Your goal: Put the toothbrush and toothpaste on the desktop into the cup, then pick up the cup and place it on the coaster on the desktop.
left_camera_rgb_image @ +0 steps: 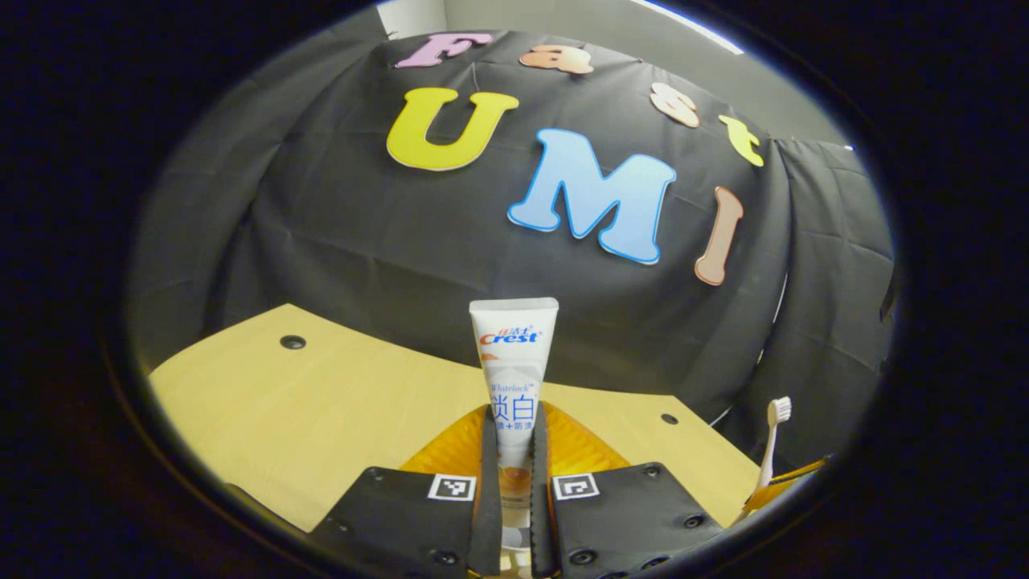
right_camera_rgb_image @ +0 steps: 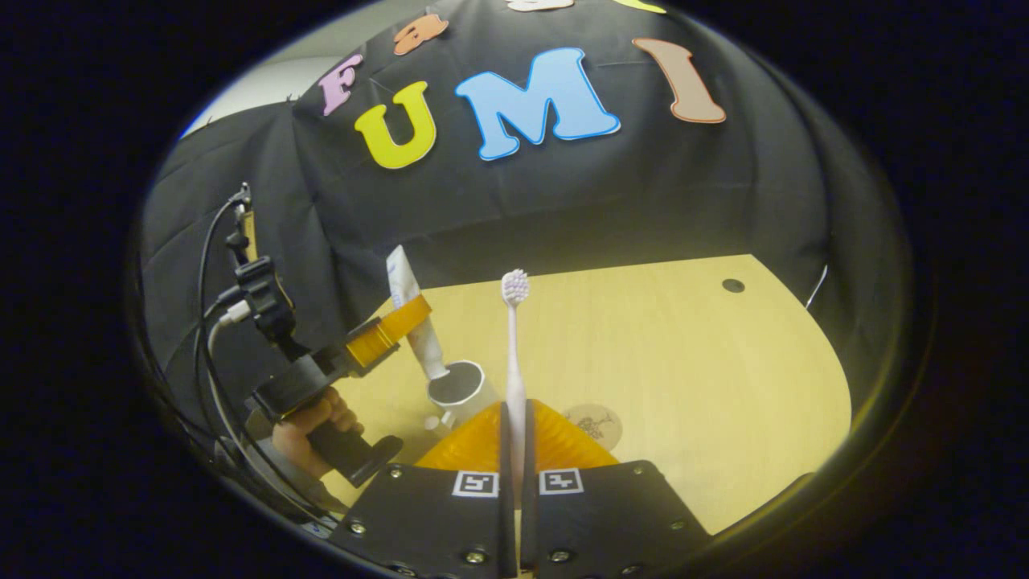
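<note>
Toothpaste (left_camera_rgb_image: 514, 378): held upright, pinched between the left tongs (left_camera_rgb_image: 514, 482), its lower end just above the cup (right_camera_rgb_image: 458, 390).
Toothbrush (right_camera_rgb_image: 513, 354): gripped upright, bristles up, by the right tongs (right_camera_rgb_image: 514, 450).
Cup: stood on the worktop (right_camera_rgb_image: 683, 362).
Coaster (right_camera_rgb_image: 593, 425): laid near the cup.

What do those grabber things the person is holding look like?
Each gripper has a flat black body with small screws and two square black-and-white tags: the left gripper, the right gripper. In the right gripper view, the left one also shows black cables, a dark handle and a bare hand.
</note>
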Demonstrator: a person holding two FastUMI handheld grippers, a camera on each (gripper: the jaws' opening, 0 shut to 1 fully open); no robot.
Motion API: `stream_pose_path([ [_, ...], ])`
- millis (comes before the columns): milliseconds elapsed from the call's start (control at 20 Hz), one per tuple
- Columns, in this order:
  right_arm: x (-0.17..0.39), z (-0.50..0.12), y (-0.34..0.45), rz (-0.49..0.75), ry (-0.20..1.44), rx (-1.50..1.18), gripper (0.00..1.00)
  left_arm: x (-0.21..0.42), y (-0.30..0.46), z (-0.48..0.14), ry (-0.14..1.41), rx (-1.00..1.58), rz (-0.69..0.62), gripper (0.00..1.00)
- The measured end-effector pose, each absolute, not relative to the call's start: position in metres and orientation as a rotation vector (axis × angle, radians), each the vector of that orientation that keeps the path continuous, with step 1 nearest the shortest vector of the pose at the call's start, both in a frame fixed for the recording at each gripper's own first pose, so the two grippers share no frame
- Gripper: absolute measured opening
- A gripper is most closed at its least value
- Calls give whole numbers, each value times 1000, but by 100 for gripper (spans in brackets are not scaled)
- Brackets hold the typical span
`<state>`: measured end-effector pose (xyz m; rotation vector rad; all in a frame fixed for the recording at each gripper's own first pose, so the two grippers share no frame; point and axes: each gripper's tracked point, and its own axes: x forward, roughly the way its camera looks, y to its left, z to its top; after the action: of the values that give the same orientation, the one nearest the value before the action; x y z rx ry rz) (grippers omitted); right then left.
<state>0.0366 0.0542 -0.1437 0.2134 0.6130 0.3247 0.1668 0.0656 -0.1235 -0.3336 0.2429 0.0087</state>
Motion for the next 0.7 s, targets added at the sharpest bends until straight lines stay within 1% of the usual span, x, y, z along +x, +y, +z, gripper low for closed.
stream_pose_path([
  [200, 36, -145, 54, 329, 625, 214, 4, 170, 52, -142, 287, -285, -19, 21],
  [350, 38, -146, 61, 343, 630, 226, 4, 167, 44, -162, 358, -240, -38, 28],
  [500, 37, -147, 68, 362, 639, 234, 4, 163, 37, -173, 405, -188, -61, 31],
  [600, 35, -148, 70, 369, 645, 235, 4, 157, 33, -184, 437, -170, -73, 37],
  [650, 35, -148, 70, 370, 646, 236, 4, 153, 33, -189, 456, -172, -74, 34],
  [700, 36, -147, 71, 373, 643, 237, 4, 150, 32, -196, 479, -177, -71, 36],
])
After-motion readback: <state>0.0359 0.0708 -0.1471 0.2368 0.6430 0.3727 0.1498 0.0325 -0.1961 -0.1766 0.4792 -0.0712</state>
